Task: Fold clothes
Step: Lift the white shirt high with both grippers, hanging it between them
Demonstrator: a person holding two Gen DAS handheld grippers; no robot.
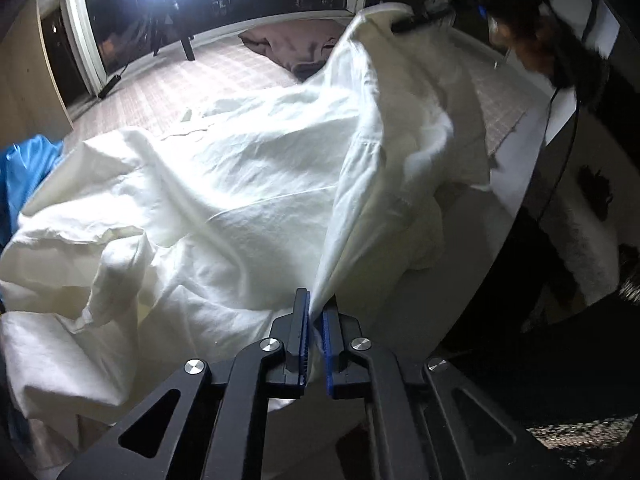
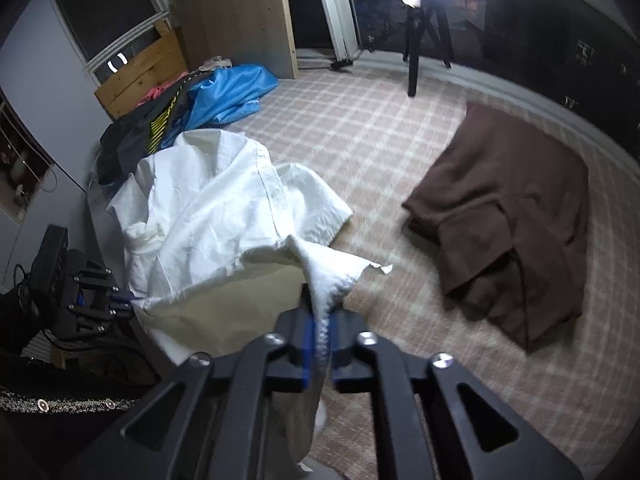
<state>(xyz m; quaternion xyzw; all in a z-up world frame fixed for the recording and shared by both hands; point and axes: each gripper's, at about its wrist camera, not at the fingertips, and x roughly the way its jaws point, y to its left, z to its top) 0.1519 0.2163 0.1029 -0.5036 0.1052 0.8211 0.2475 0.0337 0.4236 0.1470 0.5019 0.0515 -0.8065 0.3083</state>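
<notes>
A crumpled white shirt [image 1: 224, 200] lies spread over the checked bed cover [image 1: 168, 92]. My left gripper [image 1: 317, 312] is shut on one edge of it, and the cloth runs up taut from there to my right gripper [image 1: 420, 20], seen far off at the top. In the right wrist view the white shirt [image 2: 208, 216] hangs between both tools. My right gripper [image 2: 322, 320] is shut on a bunched corner of it. My left gripper [image 2: 124, 300] shows at the left, holding the other edge.
A folded brown garment [image 2: 504, 208] lies on the bed cover [image 2: 360, 128] to the right. A blue garment [image 2: 228, 92] and dark clothes [image 2: 136, 136] are piled near a wooden headboard [image 2: 140, 76]. A ring light tripod [image 2: 420, 40] stands at the far edge. A person [image 1: 560, 40] is at the right.
</notes>
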